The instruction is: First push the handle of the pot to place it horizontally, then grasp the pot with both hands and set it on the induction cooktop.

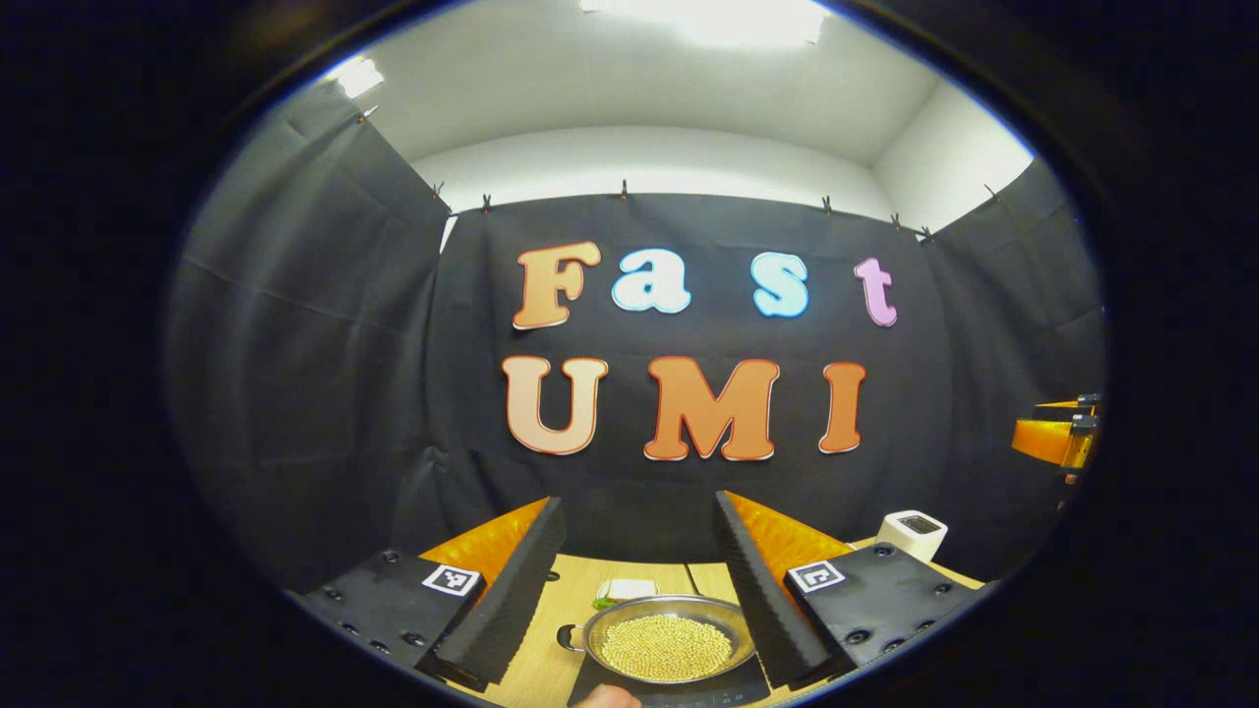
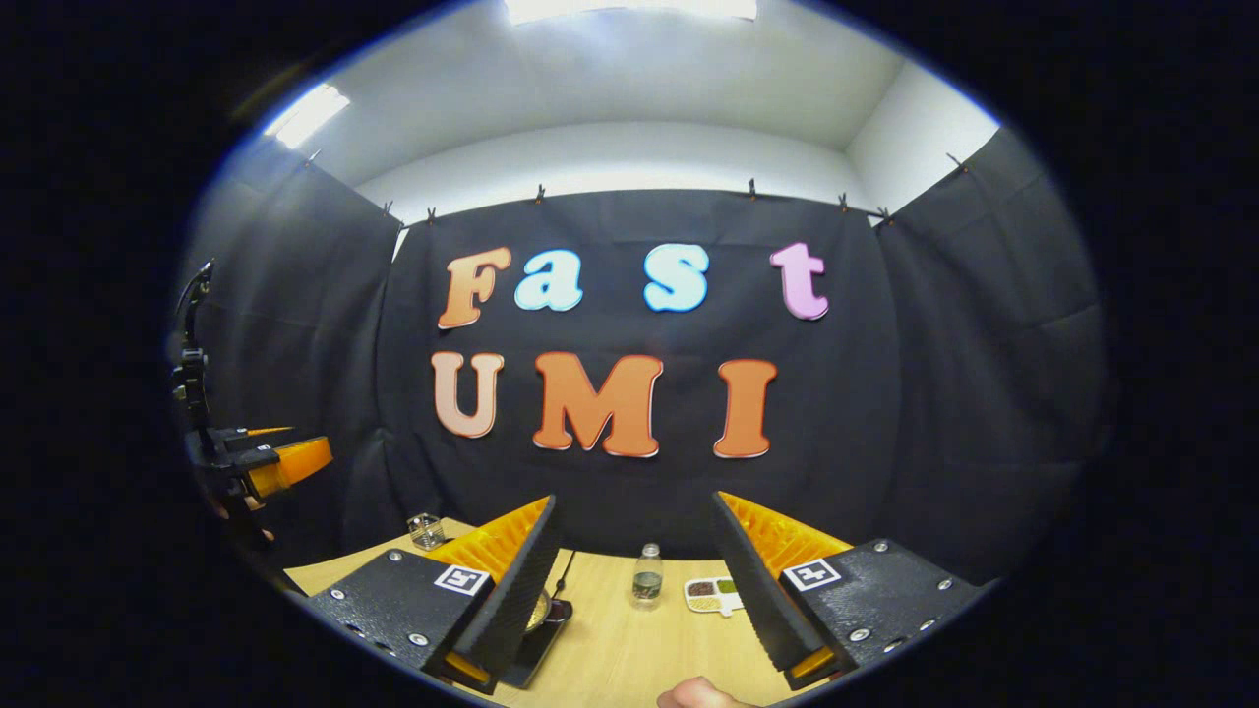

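1. Black cloth is hanging round the booth, and below it a pale wooden table (image 2: 629, 649) is carrying everything the task needs.
2. In the left gripper view, the pot (image 1: 667, 644), a shallow metal pan full of small yellow beans, is already sitting on the dark induction cooktop (image 1: 679, 691). Its small handle (image 1: 569, 637) is sticking out to the side and looks roughly level, so the placing step appears done or nearly so.
3. The left gripper (image 1: 639, 580) is hovering above and behind the pot with its fingers spread wide, touching nothing.
4. The right gripper (image 2: 634, 580) is likewise standing wide apart and empty over the bare table, well away from the pot, whose edge is peeking past its left finger.
5. A small glass bottle (image 2: 646, 574) and a white dish of seasonings (image 2: 715, 593) are standing ahead of the right gripper, and a white box (image 1: 913, 533) is sitting at the far right in the left gripper view.
6. To finish well, I would judge whether the pot is resting centred on the cooktop before pulling both grippers away. Any correction is best made slowly with both sides together, since the beans are lying loose and could spill.
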